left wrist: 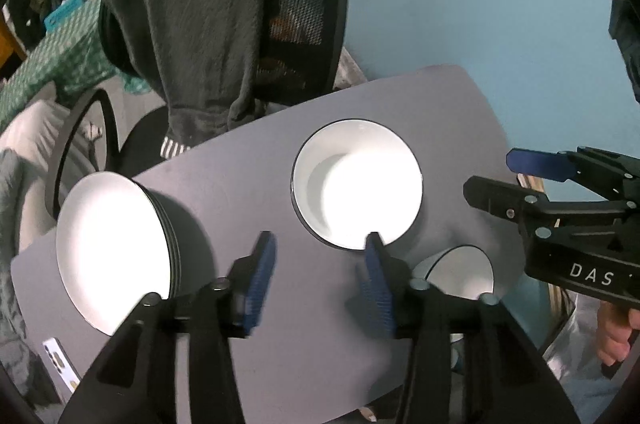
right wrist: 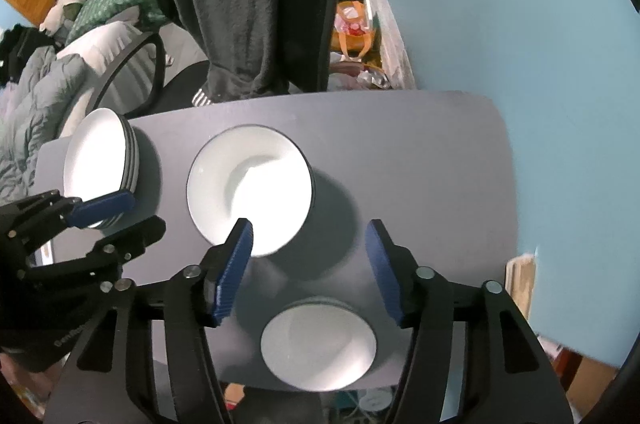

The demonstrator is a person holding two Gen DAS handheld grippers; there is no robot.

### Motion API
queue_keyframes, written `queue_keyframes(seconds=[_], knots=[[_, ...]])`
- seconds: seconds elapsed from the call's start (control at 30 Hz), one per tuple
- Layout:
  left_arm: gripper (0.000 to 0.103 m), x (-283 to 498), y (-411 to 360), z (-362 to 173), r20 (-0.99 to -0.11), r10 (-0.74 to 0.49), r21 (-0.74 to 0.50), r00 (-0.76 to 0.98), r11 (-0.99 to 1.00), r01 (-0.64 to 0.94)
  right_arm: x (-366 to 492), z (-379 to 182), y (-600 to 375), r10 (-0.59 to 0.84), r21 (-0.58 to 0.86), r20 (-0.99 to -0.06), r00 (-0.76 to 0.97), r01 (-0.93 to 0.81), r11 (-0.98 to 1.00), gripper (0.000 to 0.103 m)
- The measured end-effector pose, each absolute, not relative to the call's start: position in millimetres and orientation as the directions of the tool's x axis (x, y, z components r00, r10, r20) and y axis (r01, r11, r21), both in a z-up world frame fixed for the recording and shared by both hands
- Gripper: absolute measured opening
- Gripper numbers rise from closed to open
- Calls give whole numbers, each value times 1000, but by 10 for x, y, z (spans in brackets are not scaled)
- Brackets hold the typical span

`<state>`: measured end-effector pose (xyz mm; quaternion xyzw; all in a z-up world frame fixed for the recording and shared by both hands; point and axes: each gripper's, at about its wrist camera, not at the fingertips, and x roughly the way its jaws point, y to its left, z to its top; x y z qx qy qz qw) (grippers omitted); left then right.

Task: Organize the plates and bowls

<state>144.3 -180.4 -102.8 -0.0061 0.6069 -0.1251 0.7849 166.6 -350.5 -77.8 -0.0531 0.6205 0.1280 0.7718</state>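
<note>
White plates [right wrist: 96, 160] sit stacked at the desk's [right wrist: 420, 164] far left, while a big bowl [right wrist: 250, 188] mid-desk and a small bowl [right wrist: 318, 344] nearer (probably unsorted) wait below both spread, empty tongs: left tongs [left wrist: 318, 266], right tongs [right wrist: 308, 264].

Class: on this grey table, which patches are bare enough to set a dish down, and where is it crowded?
Bare: the table's far-right part beyond the big bowl. Crowded: left edge with the plate stack, and near edge with the small bowl.

Your left wrist view looks down across the grey table [left wrist: 248, 184] from its near left; your right wrist view looks down from nearer centre. Both share the middle bowl [left wrist: 356, 184] [right wrist: 250, 188].
</note>
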Motion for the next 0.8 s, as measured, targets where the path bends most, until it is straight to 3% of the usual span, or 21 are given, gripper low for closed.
queue_keyframes(seconds=[0.8], knots=[[54, 1028, -2276, -1181, -954, -270, -204, 133, 906, 372, 1032, -888, -4078, 106, 100, -982, 158, -44, 994, 60]])
